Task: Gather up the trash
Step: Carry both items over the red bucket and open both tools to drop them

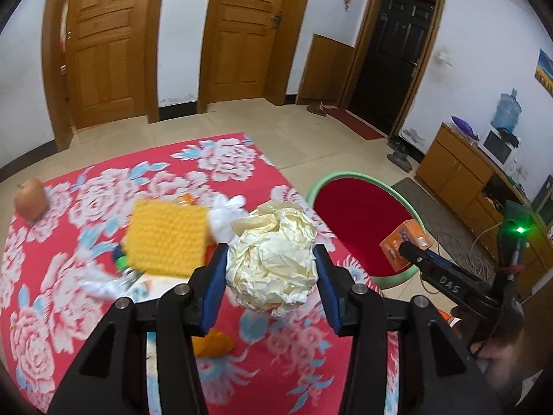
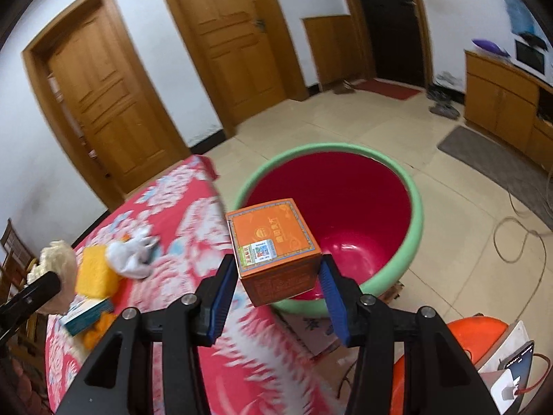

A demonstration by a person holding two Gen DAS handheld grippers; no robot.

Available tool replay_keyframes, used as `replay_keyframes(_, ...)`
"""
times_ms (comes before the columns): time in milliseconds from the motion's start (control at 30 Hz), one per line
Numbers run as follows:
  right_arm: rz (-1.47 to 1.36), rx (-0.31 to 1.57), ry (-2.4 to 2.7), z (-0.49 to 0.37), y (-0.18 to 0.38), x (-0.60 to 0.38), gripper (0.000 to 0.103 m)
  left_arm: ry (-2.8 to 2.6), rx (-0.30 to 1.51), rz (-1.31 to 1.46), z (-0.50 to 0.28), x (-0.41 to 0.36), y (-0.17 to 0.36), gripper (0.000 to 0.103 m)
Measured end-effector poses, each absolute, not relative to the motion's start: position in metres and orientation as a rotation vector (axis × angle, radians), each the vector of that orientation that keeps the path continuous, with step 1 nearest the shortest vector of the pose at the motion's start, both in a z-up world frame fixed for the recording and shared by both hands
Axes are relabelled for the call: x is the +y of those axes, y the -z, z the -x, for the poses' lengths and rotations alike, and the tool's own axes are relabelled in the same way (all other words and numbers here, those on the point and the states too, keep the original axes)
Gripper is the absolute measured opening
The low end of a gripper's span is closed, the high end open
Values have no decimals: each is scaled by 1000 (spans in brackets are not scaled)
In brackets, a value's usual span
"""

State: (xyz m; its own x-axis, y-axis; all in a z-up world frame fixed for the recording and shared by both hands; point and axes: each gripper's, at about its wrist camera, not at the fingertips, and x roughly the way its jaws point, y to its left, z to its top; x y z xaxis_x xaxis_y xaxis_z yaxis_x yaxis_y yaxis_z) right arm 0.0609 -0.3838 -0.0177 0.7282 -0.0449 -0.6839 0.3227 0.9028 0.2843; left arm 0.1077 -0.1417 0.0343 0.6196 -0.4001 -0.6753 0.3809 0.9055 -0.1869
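Observation:
My left gripper [image 1: 271,266] is shut on a crumpled ball of cream paper [image 1: 273,259] and holds it above the red floral tablecloth [image 1: 69,269]. My right gripper [image 2: 276,276] is shut on a small orange box [image 2: 273,245] and holds it over the near rim of a green basin with a red inside [image 2: 345,186]. The basin also shows in the left wrist view [image 1: 356,218], just past the table's right edge, with the orange box [image 1: 404,242] over it. The paper ball shows at the far left of the right wrist view [image 2: 55,263].
On the table lie a yellow knitted square [image 1: 166,238], a white crumpled piece [image 1: 224,218], a teal-edged box [image 2: 86,314], an orange knitted piece [image 1: 214,342] and a brownish fruit [image 1: 31,200]. An orange tub [image 2: 459,352] stands on the floor at right. A wooden cabinet [image 1: 459,176] lines the right wall.

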Motion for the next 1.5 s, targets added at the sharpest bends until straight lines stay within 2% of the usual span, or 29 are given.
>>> replay_keyframes(233,-432,770,266,-68,39,-407,54,495,826,-9,-128,-182,-18,49)
replay_keyframes(333,-438,765,270,-67,42,-412,63,505,838,-26,-133,-195,-13,49)
replay_keyframes(500,-485,745,273,-57,40,-420,67,520,859,-54,-138,-214,-7,49)
replay_keyframes(567,-490,728,275,-53,37,-421,76,525,867,-66,-138,-222,-4,49)
replay_keyframes(733,-496,674,290,-38,25,-425,82,549,895,-86,-139,-242,7,49)
replay_keyframes(1067,-575,653,365,-21,28,-451,84,599,911,-149,-151,-284,19,49)
replay_keyframes(1100,-582,652,371,-20,29,-453,84,602,908,-155,-153,-288,18,50)
replay_keyframes(1267,-604,645,392,-16,30,-460,84,580,884,-180,-157,-299,14,72)
replay_keyframes(1500,-606,636,387,-12,25,-460,84,556,907,-124,-153,-286,11,74)
